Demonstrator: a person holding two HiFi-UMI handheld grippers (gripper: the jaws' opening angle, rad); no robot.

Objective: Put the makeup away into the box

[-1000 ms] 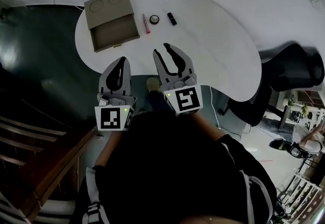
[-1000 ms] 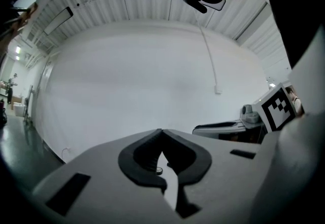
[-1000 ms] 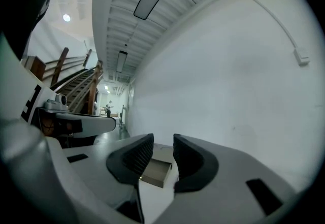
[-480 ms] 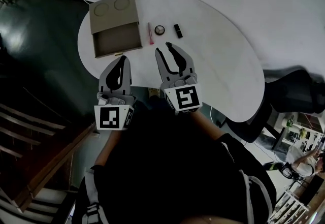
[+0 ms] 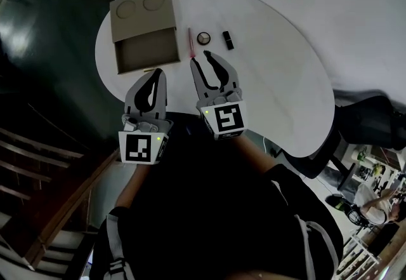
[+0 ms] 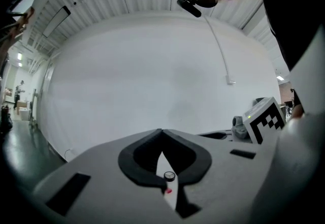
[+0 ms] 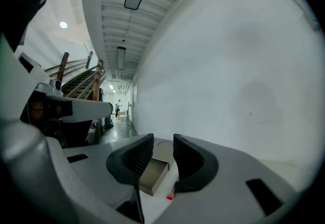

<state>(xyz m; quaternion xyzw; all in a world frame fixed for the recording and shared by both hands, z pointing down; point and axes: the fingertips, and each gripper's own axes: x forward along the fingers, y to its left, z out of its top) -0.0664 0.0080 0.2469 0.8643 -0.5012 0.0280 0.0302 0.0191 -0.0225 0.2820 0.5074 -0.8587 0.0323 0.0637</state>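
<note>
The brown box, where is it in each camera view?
Head view: box at the table's upper left.
Left gripper view: not in it.
Right gripper view: box low centre, seen between the right tongs.
Shared landmark: pink pencil beside the box; its red tip shows low in both gripper views.

Right gripper [image 7: 162, 142]: jaws apart, nothing between the pads. Through the gap, a tan box [image 7: 154, 173] on a white table [image 7: 155, 208], with its open drawer on the near side. Pink stick [image 7: 170, 196] lies just right of the box, partly hidden by the right jaw. White wall [image 7: 244, 65] rises behind the box. Stairs [image 7: 76, 80] stand well left of the box, with a lit corridor beyond.
</note>
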